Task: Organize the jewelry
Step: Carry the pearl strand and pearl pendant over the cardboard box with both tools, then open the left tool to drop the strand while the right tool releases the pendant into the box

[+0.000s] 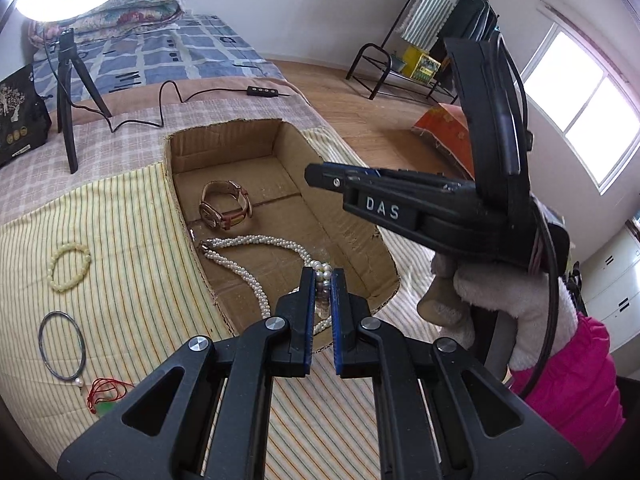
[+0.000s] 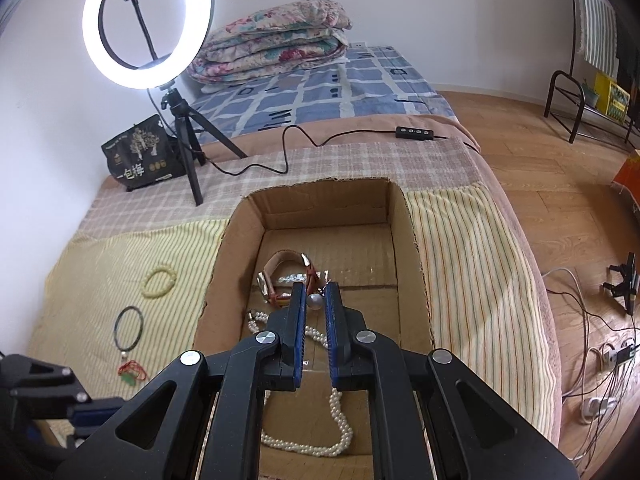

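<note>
A: Stage shown? Bed (image 2: 472, 240), cardboard box (image 2: 404, 216), pearl necklace (image 2: 340, 432) lying inside it.

B: Depositing. Left gripper (image 1: 322, 280) clamped on beads; right gripper (image 2: 314, 300) clamped on a pearl piece. Next, probably: release over the box.

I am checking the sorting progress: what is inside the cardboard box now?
Inside the cardboard box lie a watch and a pearl necklace. The grippers cover part of the necklace and floor.
</note>
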Demonstrator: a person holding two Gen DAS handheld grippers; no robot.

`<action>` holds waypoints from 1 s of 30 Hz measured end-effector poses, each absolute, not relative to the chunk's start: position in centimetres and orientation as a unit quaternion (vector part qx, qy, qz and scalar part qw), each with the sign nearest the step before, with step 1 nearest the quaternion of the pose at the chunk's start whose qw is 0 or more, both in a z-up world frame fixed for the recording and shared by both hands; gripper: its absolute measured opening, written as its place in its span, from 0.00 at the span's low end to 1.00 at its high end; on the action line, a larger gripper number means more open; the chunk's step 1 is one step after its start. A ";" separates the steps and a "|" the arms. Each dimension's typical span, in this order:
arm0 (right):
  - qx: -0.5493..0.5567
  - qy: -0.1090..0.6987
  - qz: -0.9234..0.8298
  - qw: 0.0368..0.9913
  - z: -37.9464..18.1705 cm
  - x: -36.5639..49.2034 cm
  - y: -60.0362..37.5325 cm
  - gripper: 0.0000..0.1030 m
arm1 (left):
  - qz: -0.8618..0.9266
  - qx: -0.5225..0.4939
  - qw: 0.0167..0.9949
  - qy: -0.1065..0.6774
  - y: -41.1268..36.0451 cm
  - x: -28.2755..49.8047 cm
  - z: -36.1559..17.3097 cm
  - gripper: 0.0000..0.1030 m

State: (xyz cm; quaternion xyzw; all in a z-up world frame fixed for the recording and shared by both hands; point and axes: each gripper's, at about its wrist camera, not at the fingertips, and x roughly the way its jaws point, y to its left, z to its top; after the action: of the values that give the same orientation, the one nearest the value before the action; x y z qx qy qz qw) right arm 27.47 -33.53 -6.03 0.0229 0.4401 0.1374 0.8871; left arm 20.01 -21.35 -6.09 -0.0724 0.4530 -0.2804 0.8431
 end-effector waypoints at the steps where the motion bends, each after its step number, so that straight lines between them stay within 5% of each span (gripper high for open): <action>1: 0.022 0.440 0.138 0.887 -6.1 27.7 -33.5 0.08 | -0.280 -0.070 0.843 0.454 -21.5 20.1 -6.3 0.05; 16: 0.021 0.445 0.147 0.883 -7.0 28.9 -33.4 0.08 | -0.276 -0.053 0.847 0.451 -22.2 20.4 -7.2 0.05; 18: 0.011 0.447 0.144 0.883 -7.1 28.9 -33.0 0.21 | -0.277 -0.049 0.848 0.450 -22.2 20.4 -7.1 0.06; 21: 0.004 0.443 0.129 0.887 -7.0 28.8 -32.9 0.50 | -0.271 -0.045 0.851 0.448 -22.2 20.4 -7.2 0.38; 26: -0.003 0.439 0.102 0.893 -6.6 28.7 -33.3 0.64 | -0.268 -0.045 0.852 0.447 -21.8 20.4 -7.0 0.40; 30: -0.001 0.437 0.096 0.894 -6.3 28.6 -33.4 0.65 | -0.266 -0.041 0.852 0.448 -21.7 20.2 -6.9 0.40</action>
State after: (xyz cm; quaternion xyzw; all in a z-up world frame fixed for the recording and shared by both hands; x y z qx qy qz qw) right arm 28.60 -33.44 -6.32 -0.0006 0.4375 0.0959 0.8941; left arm 20.19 -21.66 -6.95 -0.0414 0.4482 -0.2662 0.8524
